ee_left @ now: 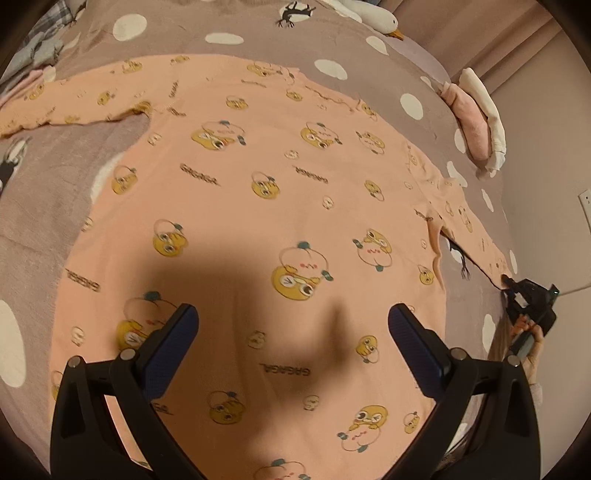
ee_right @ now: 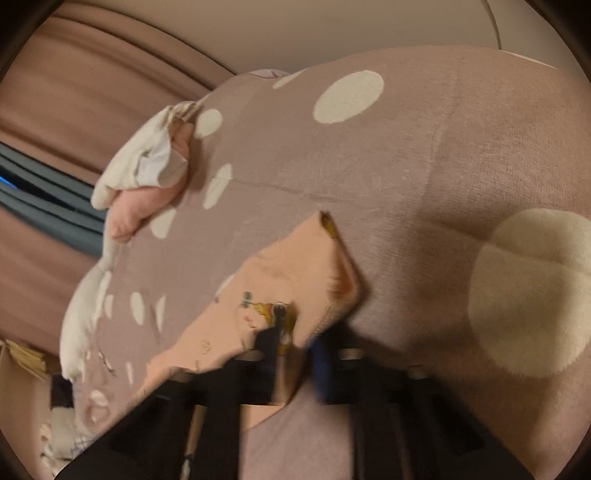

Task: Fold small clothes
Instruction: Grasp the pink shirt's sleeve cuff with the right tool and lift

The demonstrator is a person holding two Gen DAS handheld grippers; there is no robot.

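A peach long-sleeved top [ee_left: 280,206] with yellow cartoon prints lies spread flat on a mauve polka-dot blanket [ee_left: 66,206]. My left gripper [ee_left: 293,325] hovers open and empty above the top's lower middle. My right gripper [ee_left: 511,286] shows at the far right of the left wrist view, pinching the cuff end of the top's right sleeve [ee_left: 469,225]. In the right wrist view that gripper [ee_right: 299,341] is shut on the sleeve cuff [ee_right: 310,280], which drapes over the fingers. The left sleeve [ee_left: 74,103] stretches out to the far left.
A folded pile of pink and white clothes [ee_left: 476,118] sits at the blanket's right edge, also in the right wrist view [ee_right: 144,173]. A white goose toy [ee_left: 376,18] lies at the back. Crumpled clothes [ee_left: 33,55] lie at the back left. Curtains [ee_right: 55,122] hang beyond the bed.
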